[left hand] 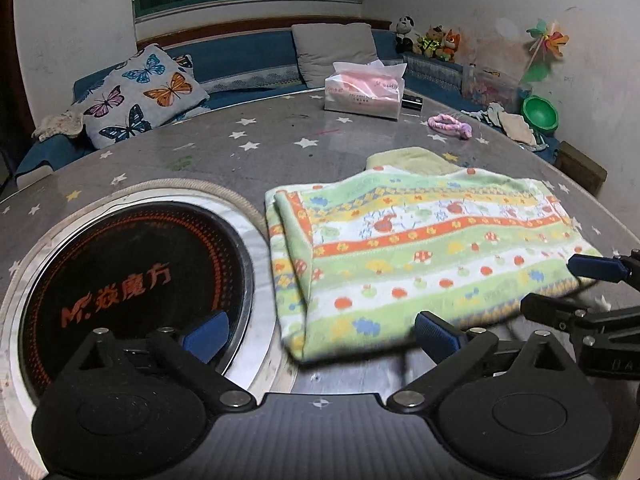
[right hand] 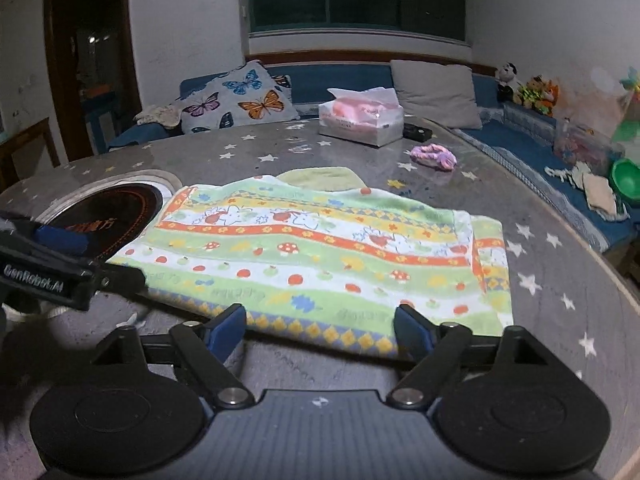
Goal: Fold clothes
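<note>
Towel (left hand: 420,256), patterned, folded, laid flat on the star-print table (left hand: 248,152) beside the inset cooktop (left hand: 132,280); judged released after a fold. Left gripper (left hand: 322,336) and right gripper (right hand: 320,326) are held at its near edge, jaws wide apart, nothing pinched. Doorway seen only in right view; pinwheel (left hand: 546,42) shown clearly only in left

Home living room: sofa (left hand: 248,60), cushions (left hand: 140,92)
</note>
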Demonstrator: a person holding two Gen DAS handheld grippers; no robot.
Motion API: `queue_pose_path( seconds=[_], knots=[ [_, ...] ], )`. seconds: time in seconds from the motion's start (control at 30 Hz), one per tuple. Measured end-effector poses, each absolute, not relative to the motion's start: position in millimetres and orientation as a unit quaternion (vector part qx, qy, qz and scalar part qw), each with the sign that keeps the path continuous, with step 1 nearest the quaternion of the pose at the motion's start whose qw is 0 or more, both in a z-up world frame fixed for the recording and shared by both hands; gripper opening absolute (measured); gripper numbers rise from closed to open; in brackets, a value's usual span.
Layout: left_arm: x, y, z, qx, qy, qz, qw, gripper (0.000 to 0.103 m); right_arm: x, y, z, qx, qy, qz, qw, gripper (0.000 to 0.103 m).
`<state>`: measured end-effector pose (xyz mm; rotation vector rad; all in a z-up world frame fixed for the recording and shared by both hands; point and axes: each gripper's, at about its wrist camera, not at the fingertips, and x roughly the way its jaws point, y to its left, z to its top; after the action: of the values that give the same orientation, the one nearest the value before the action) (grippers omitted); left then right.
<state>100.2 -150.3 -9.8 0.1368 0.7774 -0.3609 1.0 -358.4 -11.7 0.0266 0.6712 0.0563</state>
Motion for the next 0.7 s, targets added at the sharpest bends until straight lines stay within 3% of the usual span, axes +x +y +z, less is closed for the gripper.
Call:
queue_pose_path(
  seconds=[0.2, 0.27, 0.7],
  knots=[
    [86, -141, -12, 0.06, 0.374, -0.177, 0.908, 0.103, -8, -357, -12, 0.032, 0.331, 0.017, 0.943, 0.092],
    [82, -139, -12, 0.058, 0.374, -0.179, 0.908, 0.103, -11, -355, -13, 0.033, 0.331, 0.012, 0.943, 0.099],
    [56, -131, -13, 0.048, 0.372, -0.184, 0.909, 0.103, -32, -342, -18, 0.048, 0.335, 0.004, 0.941, 0.103]
  ],
)
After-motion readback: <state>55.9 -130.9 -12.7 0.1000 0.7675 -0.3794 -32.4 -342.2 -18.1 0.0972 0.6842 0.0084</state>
